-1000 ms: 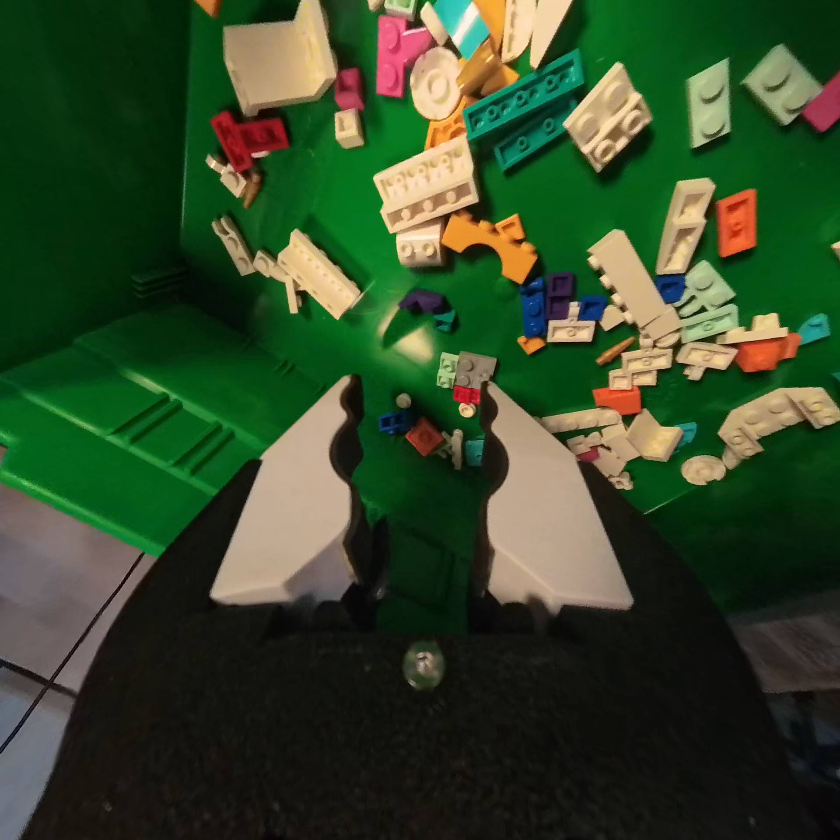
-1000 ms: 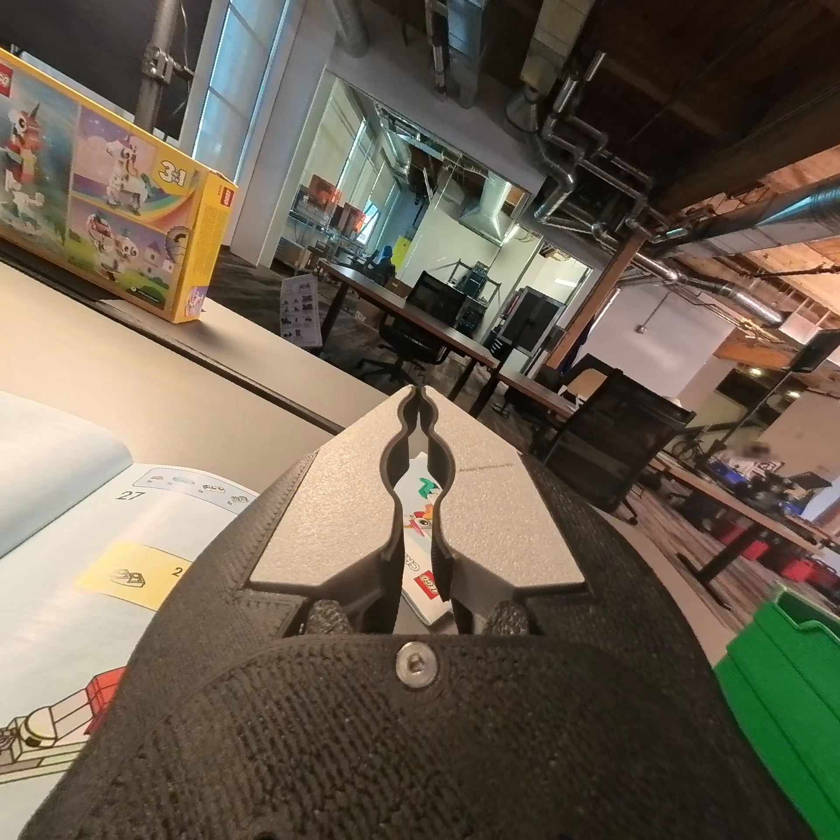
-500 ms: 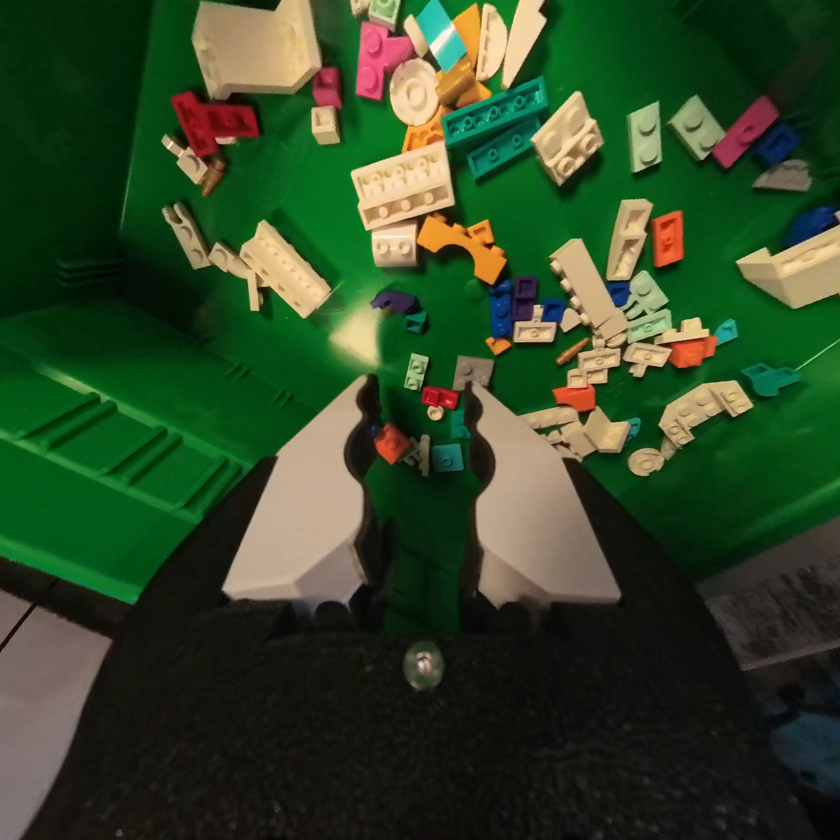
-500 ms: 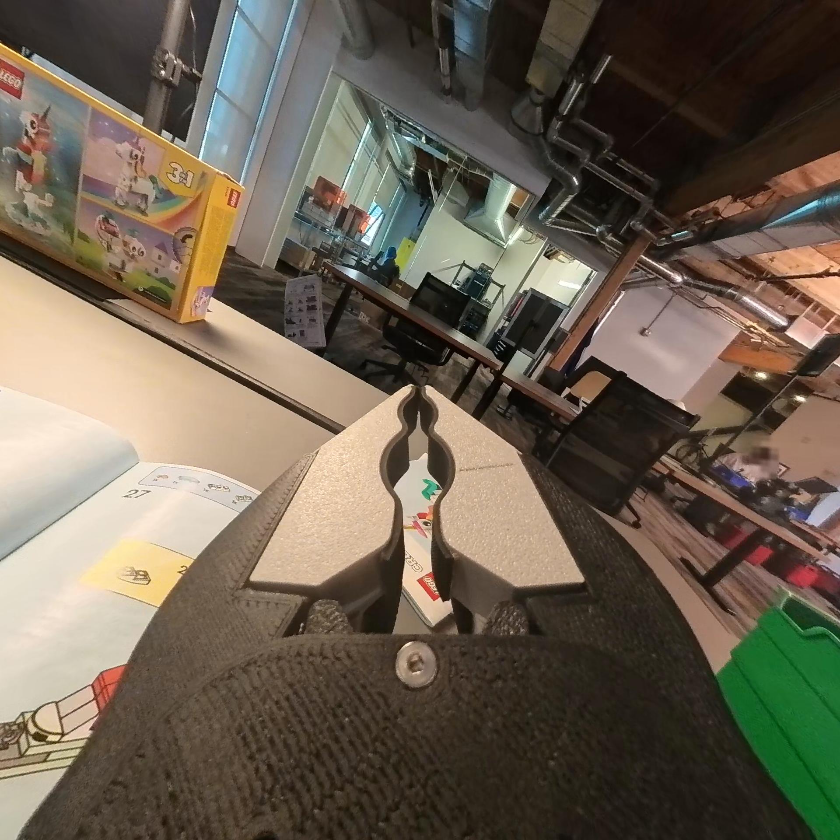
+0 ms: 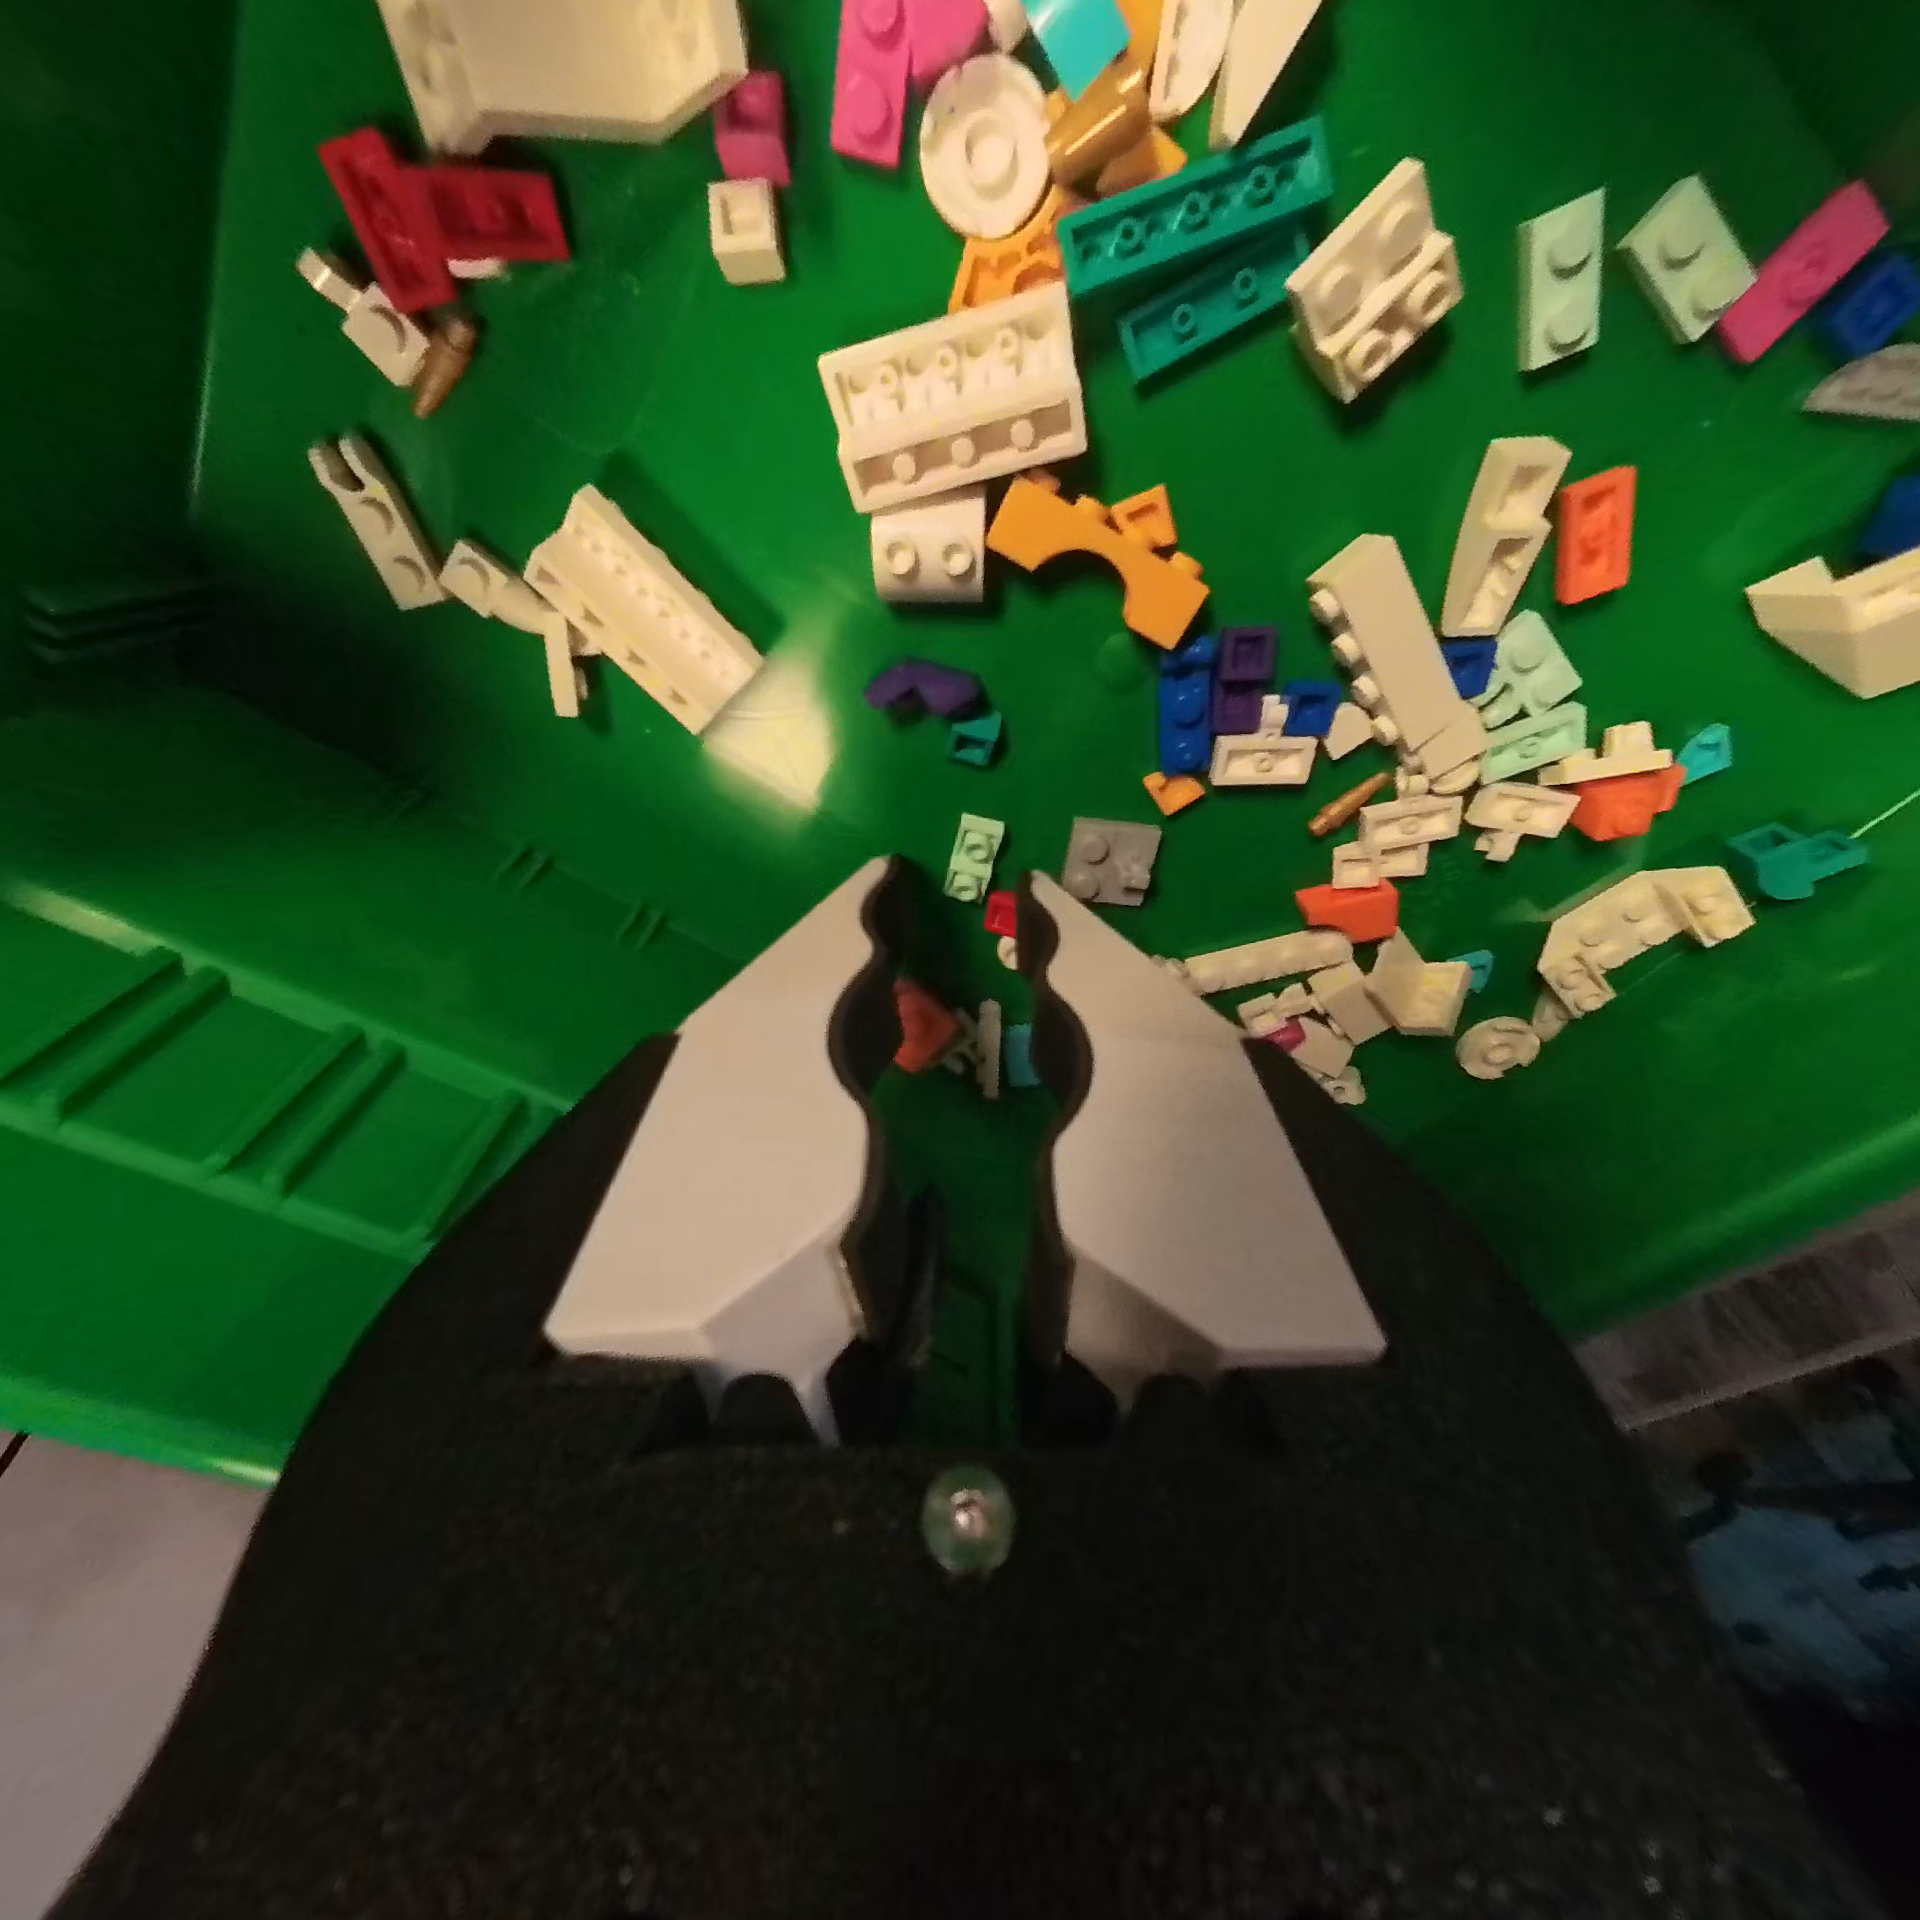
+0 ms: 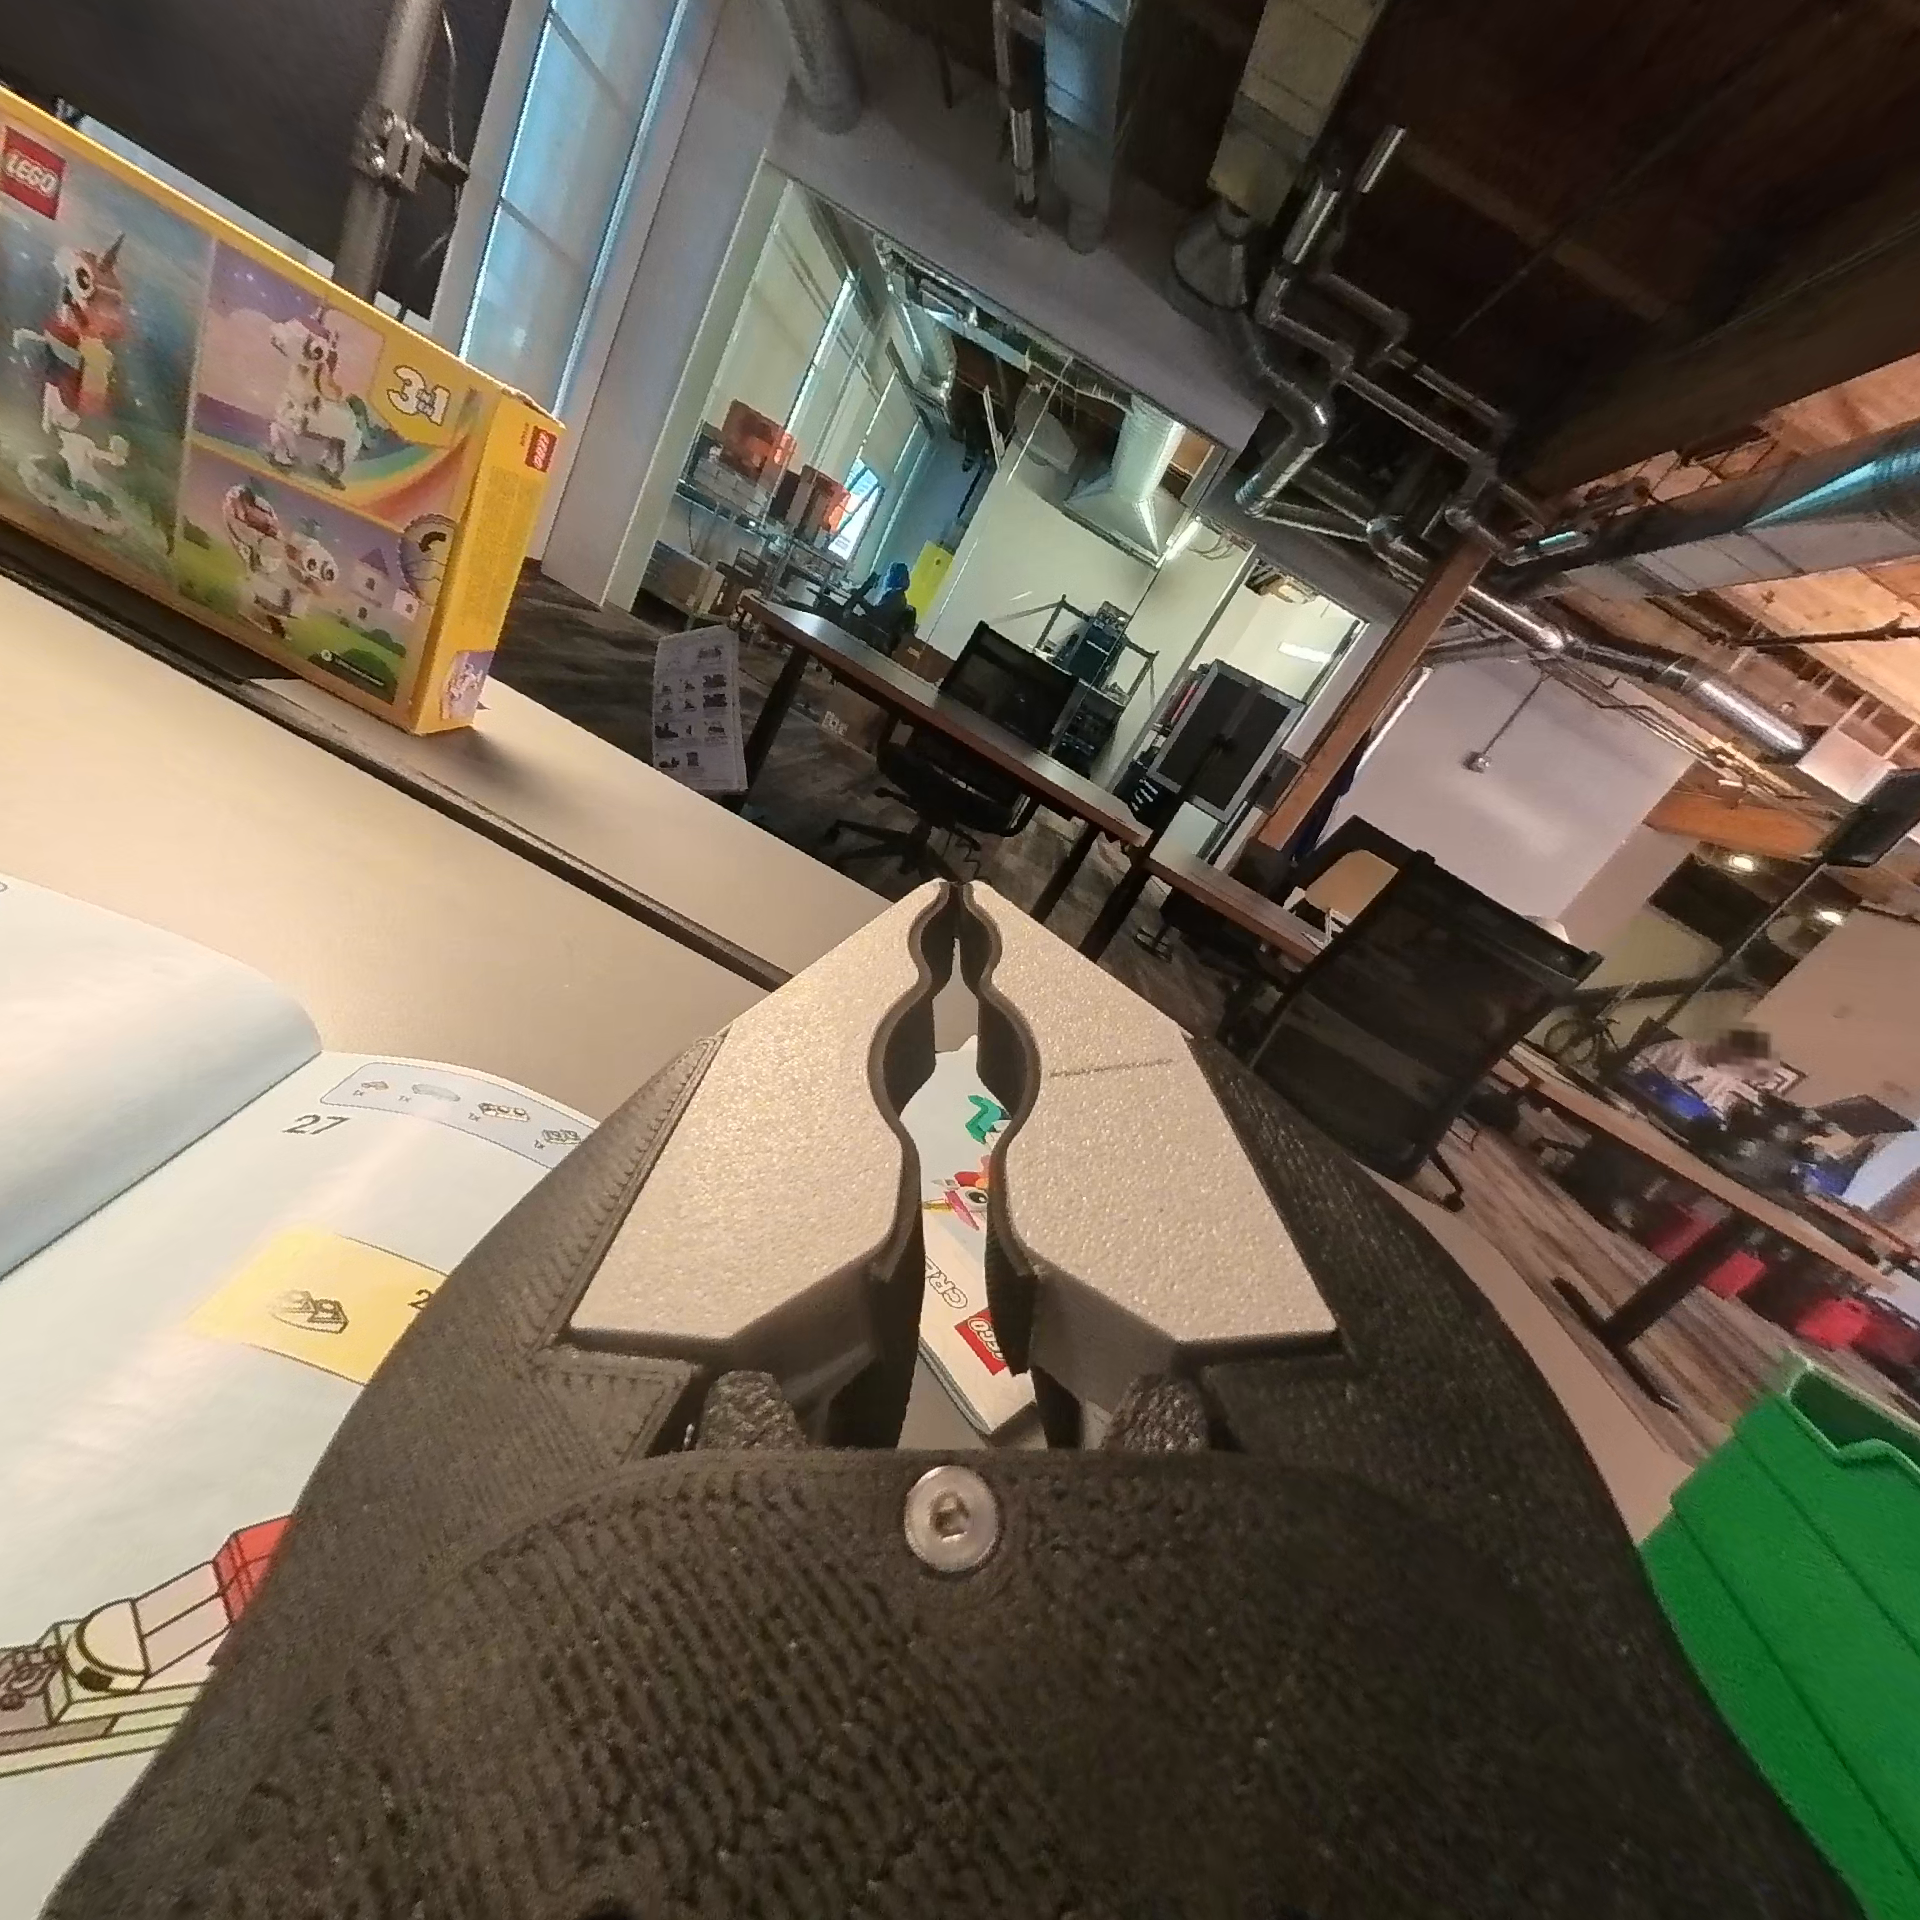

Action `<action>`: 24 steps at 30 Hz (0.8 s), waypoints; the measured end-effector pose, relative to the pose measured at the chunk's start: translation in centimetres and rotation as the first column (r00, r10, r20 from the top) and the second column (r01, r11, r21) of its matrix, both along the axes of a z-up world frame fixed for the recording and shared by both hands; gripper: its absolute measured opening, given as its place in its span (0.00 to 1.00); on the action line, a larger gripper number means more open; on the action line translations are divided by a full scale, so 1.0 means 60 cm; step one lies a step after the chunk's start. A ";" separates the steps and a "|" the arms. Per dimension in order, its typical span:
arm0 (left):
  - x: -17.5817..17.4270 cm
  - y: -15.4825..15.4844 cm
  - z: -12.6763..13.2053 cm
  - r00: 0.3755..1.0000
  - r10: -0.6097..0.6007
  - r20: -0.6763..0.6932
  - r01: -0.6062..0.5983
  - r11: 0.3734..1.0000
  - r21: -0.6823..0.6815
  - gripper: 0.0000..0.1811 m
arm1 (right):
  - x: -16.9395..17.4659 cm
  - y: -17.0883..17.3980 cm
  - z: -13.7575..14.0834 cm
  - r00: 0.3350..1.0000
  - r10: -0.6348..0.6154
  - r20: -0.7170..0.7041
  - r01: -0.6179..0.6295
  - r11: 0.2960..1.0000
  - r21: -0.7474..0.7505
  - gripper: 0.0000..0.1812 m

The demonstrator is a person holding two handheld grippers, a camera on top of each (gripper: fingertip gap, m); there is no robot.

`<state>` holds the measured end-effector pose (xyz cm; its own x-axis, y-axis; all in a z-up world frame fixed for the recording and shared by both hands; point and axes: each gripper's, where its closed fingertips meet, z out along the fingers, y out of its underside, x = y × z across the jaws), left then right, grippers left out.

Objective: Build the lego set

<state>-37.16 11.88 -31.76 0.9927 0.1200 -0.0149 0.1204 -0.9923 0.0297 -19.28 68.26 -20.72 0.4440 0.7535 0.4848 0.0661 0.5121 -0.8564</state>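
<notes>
Green plastic bin (image 5: 436, 935) of loose bricks under left claw (image 5: 961, 894), parted around small red brick (image 5: 1001, 912); right claw (image 6: 957, 902) clenched, empty, over open instruction booklet (image 6: 208, 1195).

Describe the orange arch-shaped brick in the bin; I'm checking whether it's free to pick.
The orange arch-shaped plastic brick lies flat on the green plastic bin floor, a curved cut-out along one edge, blocky studded ends. It sits just right of a small cream two-stud brick, seemingly touching it, well ahead of the left claw.
</notes>
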 end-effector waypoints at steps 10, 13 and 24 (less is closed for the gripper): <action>-0.003 -0.004 -0.003 1.000 -0.026 -0.004 0.025 0.999 -0.028 0.03 | 0.001 -0.001 0.002 1.000 0.009 -0.011 -0.009 1.000 -0.005 0.00; -0.002 -0.002 -0.002 0.999 -0.049 -0.008 0.048 0.998 -0.028 0.03 | 0.000 -0.005 0.001 1.000 0.022 -0.007 -0.022 1.000 0.002 0.00; 0.004 0.042 0.092 0.983 -0.002 -0.181 0.038 0.980 0.195 0.03 | -0.009 -0.032 0.001 0.993 0.122 -0.005 -0.122 0.993 0.007 0.00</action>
